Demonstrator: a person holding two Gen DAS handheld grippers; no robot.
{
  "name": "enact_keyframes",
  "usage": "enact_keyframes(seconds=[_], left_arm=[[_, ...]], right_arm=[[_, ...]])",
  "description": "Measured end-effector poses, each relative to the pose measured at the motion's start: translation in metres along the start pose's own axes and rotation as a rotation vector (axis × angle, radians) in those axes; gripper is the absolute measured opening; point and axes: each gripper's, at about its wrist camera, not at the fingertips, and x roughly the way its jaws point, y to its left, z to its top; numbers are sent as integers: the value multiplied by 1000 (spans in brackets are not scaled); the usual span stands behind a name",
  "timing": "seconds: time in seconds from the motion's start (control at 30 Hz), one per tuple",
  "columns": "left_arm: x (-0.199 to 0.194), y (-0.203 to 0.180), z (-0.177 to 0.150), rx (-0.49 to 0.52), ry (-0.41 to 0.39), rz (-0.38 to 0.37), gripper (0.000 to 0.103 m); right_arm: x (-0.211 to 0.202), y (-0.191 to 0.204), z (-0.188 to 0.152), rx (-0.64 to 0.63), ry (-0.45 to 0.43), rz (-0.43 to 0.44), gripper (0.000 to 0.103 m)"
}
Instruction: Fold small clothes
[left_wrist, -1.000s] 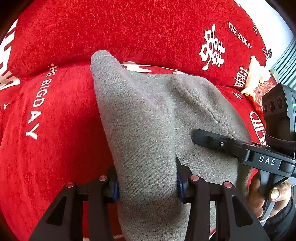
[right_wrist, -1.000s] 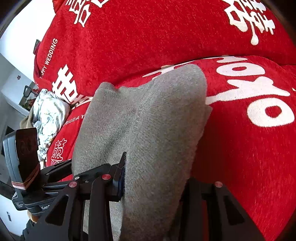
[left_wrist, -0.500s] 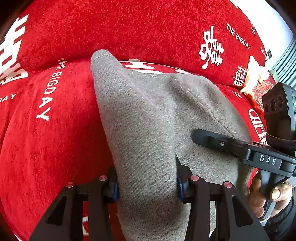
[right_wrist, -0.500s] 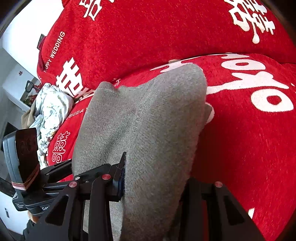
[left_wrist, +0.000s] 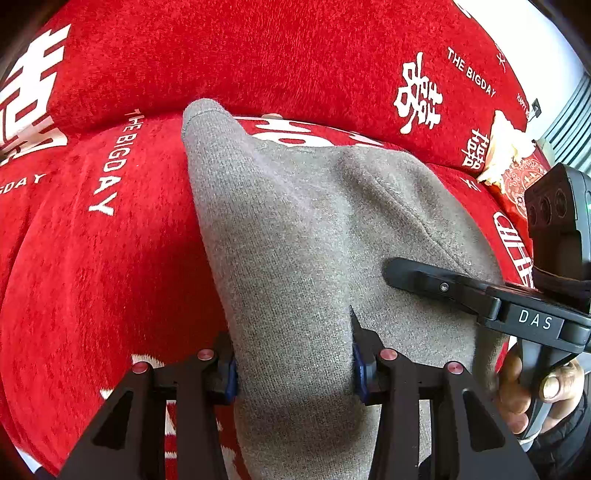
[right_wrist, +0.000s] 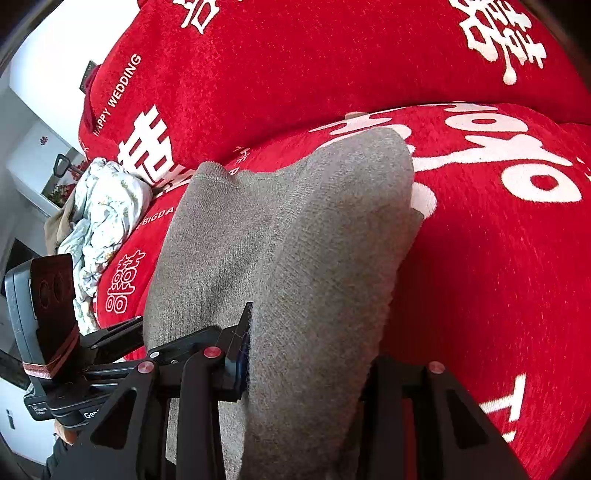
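A grey knitted garment (left_wrist: 314, 240) hangs stretched over the red sofa seat, held by both grippers. My left gripper (left_wrist: 293, 363) is shut on a thick bunch of its near left edge. The same grey garment (right_wrist: 295, 240) fills the right wrist view, where my right gripper (right_wrist: 310, 365) is shut on its near right edge; the right finger is mostly hidden behind the cloth. The right gripper (left_wrist: 480, 295) also shows from the side in the left wrist view, with a hand (left_wrist: 532, 387) on its grip. The garment's far corners droop toward the seat.
The sofa (left_wrist: 92, 258) wears a red cover with white lettering, its backrest (right_wrist: 314, 55) rising behind the seat. A crumpled pale patterned cloth (right_wrist: 107, 210) lies at the sofa's left end, a cream item (left_wrist: 506, 147) at its right end.
Both grippers have slid sideways along the sofa together, carrying the grey garment; the white lettering on the cover has shifted right in both views. The grips have not changed.
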Motion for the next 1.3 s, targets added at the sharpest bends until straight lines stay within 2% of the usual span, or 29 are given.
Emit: enact_keyframes(seconds=[0.6,0.97,1.03,1.1,1.2,1.3], left_arm=[[-12,-1,-26,7,-24,17,47],[-16,-1,-40,4,-51,20,48],[-16,0,-42,-1,-55,35,54],[-19,0,-44,-9,-59,74,67],[-33,3,-46,-22,-83,111,69],[-47,9,-45,-57,-126,144,70]], right_arm=[[-5,13,-24,-16,-7,-4,39],[-2,8,-36,-17,-18,1,39],[0,6,-37,-14,-19,-1,44],[-1,4,-39,-10,-17,-10,54],[-13,-1,-40,-2,-48,-36,62],[-35,0,-42,-33,-130,-81,69]])
